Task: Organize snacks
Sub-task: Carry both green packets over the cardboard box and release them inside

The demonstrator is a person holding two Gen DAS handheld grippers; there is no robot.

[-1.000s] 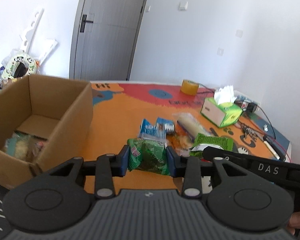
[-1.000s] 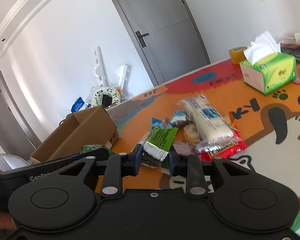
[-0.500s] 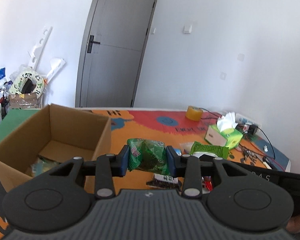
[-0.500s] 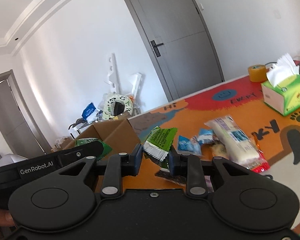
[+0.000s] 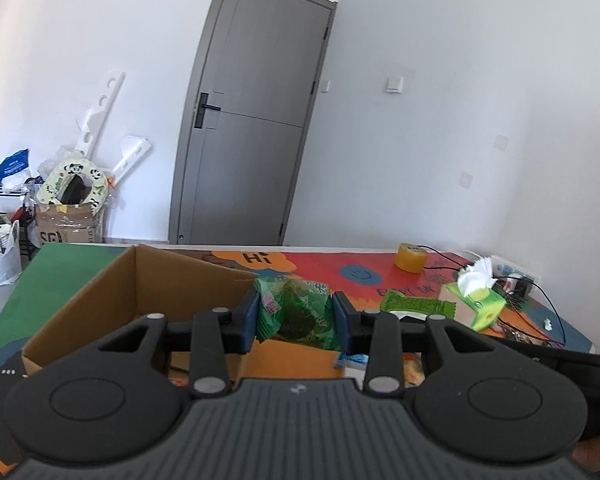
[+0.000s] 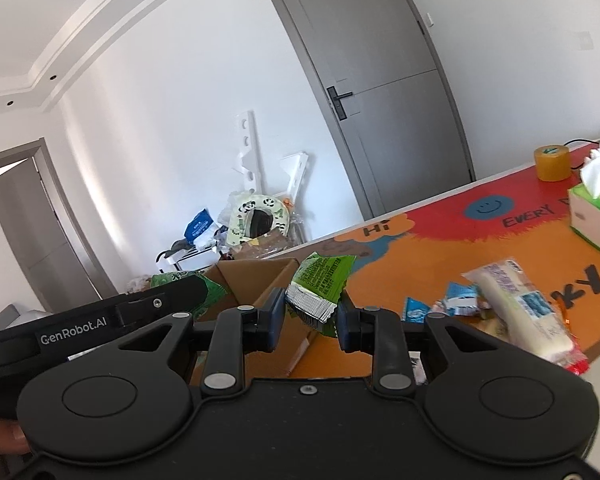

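box floor [image 5: 180, 360] hidden behind left tongs [image 5: 295, 318]

The left tool [image 6: 100, 320] reads "GenRobot.AI" in white. The counter mat [image 6: 440, 248] says "Hi" and "EVERY" (rest cut off), plus big letters "KY". A far-left floor box [image 5: 66, 226] shows "SG".

Dark green snack bag [image 5: 296, 314] and light green wrapper [image 6: 320, 286] held aloft beside open cardboard box [image 5: 112, 288]
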